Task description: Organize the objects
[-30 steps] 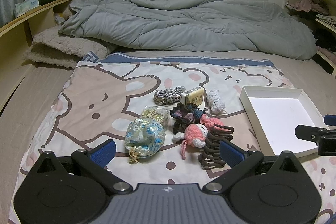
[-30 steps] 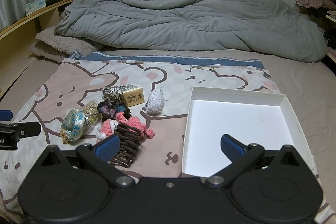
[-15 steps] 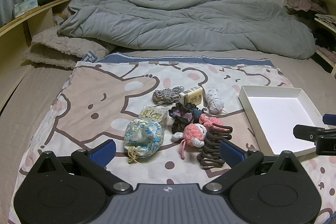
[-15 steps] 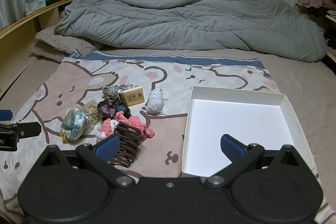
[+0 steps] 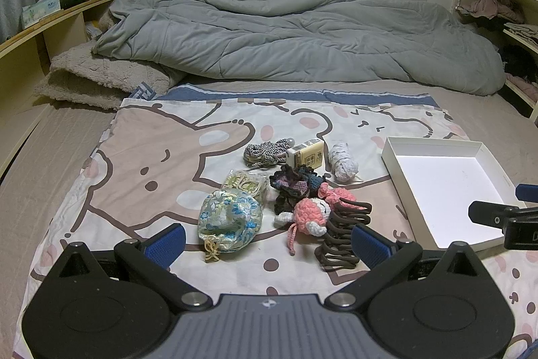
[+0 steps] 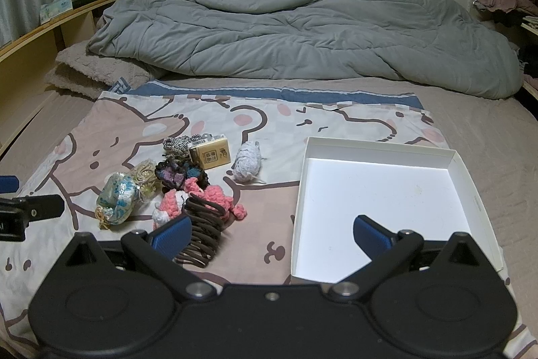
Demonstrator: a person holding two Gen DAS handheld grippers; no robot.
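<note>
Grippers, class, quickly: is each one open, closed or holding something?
Left gripper: open, holding nothing.
Right gripper: open, holding nothing.

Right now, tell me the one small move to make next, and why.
Probably ease the left gripper forward and down onto the brown hair claw. Both grippers are open and hold nothing, the white box holds nothing, and the claw lies nearest of the pile, just ahead of the left gripper's right finger.

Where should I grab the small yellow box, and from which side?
Pinch the yellow box across its short sides from above. It lies flat, apart from the white yarn ball, but the striped cord and dark crochet piece crowd its left and near sides.
</note>
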